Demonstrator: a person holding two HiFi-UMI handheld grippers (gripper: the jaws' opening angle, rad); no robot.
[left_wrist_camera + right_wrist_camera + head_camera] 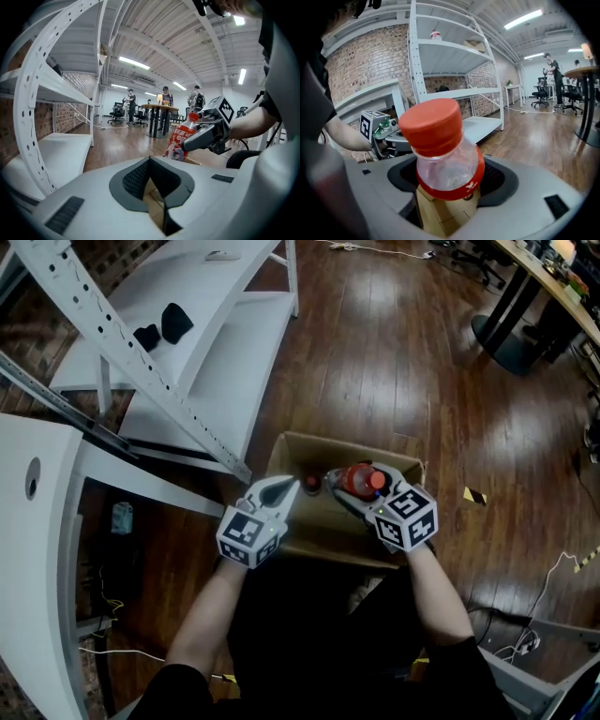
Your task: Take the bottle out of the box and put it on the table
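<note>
Head view: brown cardboard box (337,440), open top, on dark glossy plank floor (394,362), next to white metal shelving (234,324). Smooth white worktop (37,549) at far left. Right claw (342,486) is clamped on the clear plastic bottle with red cap and red label (361,481). The bottle is over the box opening, well apart from the worktop. Left claw (289,486) is just beside it, tips pinched to a point, nothing in it.

Left gripper view: own jaw tips meet, with cardboard showing through the gap behind them. Only this view gives the bottle's side profile: tilted, cap up, red-and-white printed label, the right claw's grey finger lying across the body. People (164,101) stand far back.

Right gripper view: round red cap faces the camera, clear domed shoulder behind it, red label edge below. Dark meshed pads (494,176) sit on both sides of the body, cardboard underneath. Only here: brick wall (370,61) and the left gripper's marker cube (370,124).
</note>
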